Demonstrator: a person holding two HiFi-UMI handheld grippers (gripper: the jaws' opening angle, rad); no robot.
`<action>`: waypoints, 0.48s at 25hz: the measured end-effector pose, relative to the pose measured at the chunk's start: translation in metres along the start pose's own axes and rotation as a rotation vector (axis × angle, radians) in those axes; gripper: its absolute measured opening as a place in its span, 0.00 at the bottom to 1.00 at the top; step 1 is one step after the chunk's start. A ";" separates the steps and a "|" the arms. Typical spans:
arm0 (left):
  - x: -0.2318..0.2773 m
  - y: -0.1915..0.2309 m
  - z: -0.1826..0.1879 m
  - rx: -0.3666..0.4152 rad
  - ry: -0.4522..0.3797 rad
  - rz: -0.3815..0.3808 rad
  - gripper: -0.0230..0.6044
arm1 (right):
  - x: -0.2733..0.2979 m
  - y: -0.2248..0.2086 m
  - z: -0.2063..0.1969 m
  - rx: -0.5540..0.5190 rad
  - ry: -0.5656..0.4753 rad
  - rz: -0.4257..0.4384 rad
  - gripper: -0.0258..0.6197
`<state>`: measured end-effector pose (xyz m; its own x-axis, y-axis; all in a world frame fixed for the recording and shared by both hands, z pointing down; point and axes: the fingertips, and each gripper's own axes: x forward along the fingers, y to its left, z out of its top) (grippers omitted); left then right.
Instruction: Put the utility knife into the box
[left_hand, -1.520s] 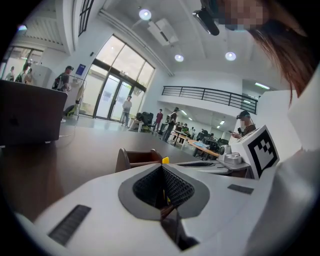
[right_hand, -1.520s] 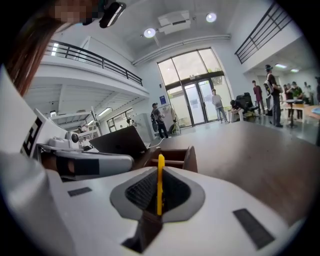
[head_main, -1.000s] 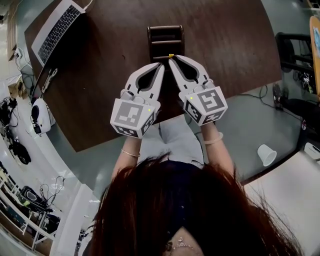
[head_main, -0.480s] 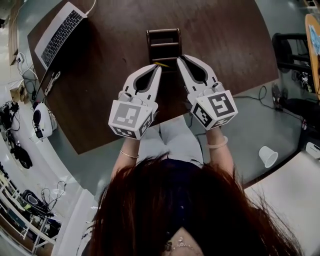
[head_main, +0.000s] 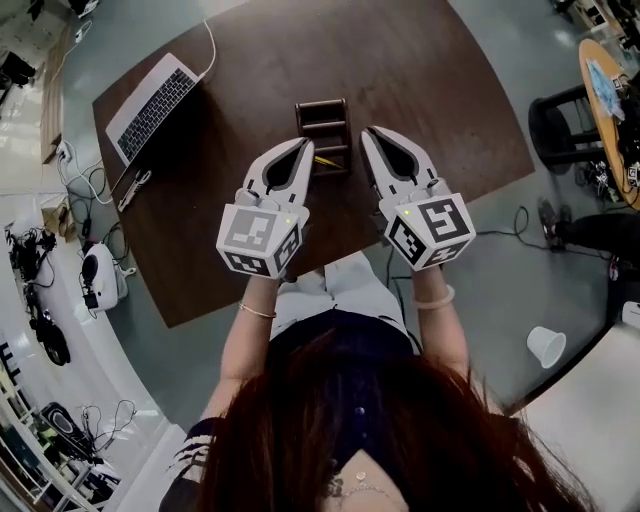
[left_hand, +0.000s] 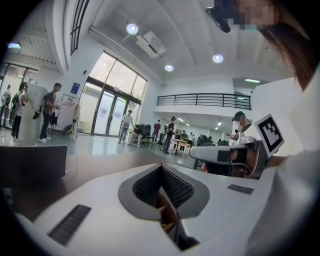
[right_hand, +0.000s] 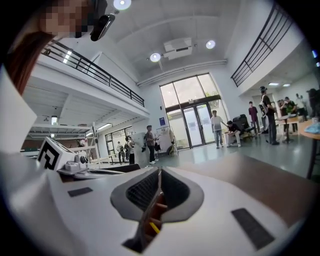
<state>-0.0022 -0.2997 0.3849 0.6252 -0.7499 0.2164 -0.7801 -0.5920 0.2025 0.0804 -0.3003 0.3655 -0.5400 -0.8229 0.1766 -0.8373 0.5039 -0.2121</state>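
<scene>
Entry: two hand-held tools, both lifted above the work. Left gripper (head_main: 303, 148): jaws pressed together tip to tip, holding nothing; I have it just left of the box (head_main: 322, 112). Right gripper (head_main: 370, 135): jaws likewise closed and empty, just right of the box. Utility knife (head_main: 325, 158): a yellow sliver lying in the box's nearest compartment, between the two tool tips and touching neither. Box: dark, compartmented, standing on the brown table (head_main: 440, 90), well apart from the laptop (head_main: 155, 95). Judgement: with the knife inside and neither tool gripping, the placement reads as done; I take the flanking, raised pose as clearance, so nothing knocks the box.
</scene>
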 end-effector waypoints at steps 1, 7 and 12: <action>-0.002 -0.003 0.008 0.014 -0.014 -0.001 0.03 | -0.003 0.002 0.008 -0.009 -0.017 -0.001 0.08; -0.010 -0.019 0.046 0.081 -0.086 -0.006 0.03 | -0.021 0.014 0.044 -0.043 -0.100 0.002 0.07; -0.013 -0.026 0.062 0.119 -0.118 -0.006 0.03 | -0.031 0.020 0.056 -0.040 -0.141 -0.006 0.06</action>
<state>0.0085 -0.2925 0.3172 0.6283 -0.7715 0.1000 -0.7779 -0.6222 0.0875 0.0852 -0.2798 0.3020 -0.5202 -0.8531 0.0407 -0.8446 0.5068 -0.1729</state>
